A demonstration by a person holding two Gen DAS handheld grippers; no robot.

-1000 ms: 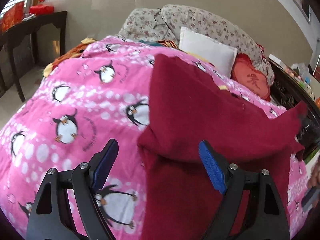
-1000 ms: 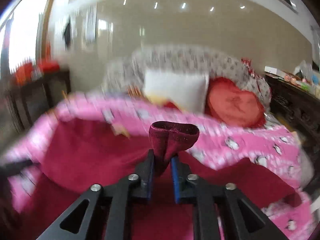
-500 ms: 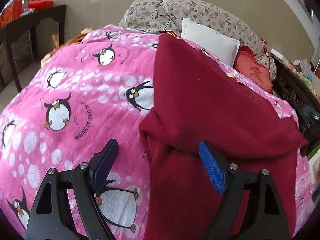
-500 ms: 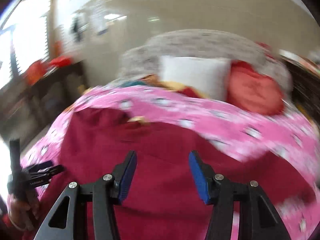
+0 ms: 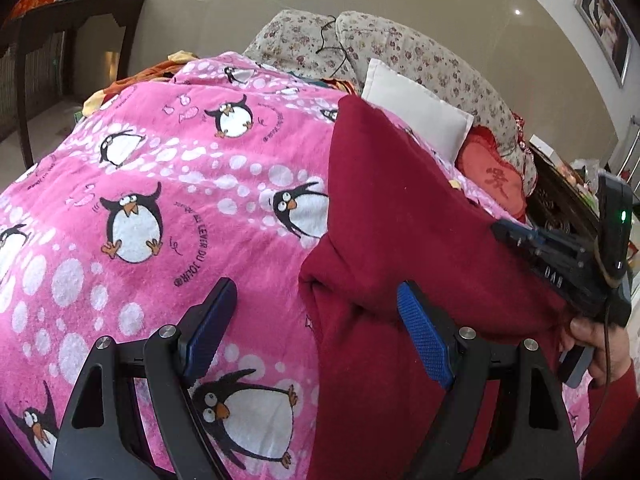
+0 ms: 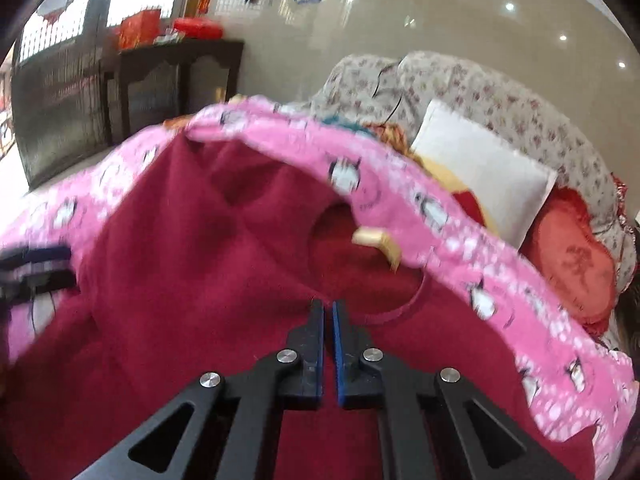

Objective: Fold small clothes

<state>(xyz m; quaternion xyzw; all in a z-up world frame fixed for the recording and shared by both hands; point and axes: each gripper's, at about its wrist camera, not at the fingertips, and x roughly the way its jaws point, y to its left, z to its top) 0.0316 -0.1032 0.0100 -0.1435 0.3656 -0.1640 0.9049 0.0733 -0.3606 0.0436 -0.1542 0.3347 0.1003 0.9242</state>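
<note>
A dark red sweater (image 5: 400,220) lies spread on a pink penguin blanket (image 5: 160,184), with one side folded over itself. My left gripper (image 5: 316,332) is open and empty, its fingers straddling the sweater's folded left edge near the front. In the right wrist view the sweater (image 6: 200,260) lies flat with its round neckline and a tan label (image 6: 376,240) showing. My right gripper (image 6: 328,320) is shut just above the cloth below the neckline, with nothing visible between its pads. The right gripper also shows in the left wrist view (image 5: 504,232) over the sweater's right side.
A white pillow (image 5: 416,108), a red cushion (image 5: 492,176) and a floral quilt (image 5: 400,44) lie at the bed's head. A dark wooden table (image 5: 72,12) stands at the left, dark furniture (image 5: 560,196) at the right.
My right gripper let go of the sweater's cuff, opened, then shut empty over the cloth near the neckline. The folded sweater settled flat. My left gripper stayed open.
</note>
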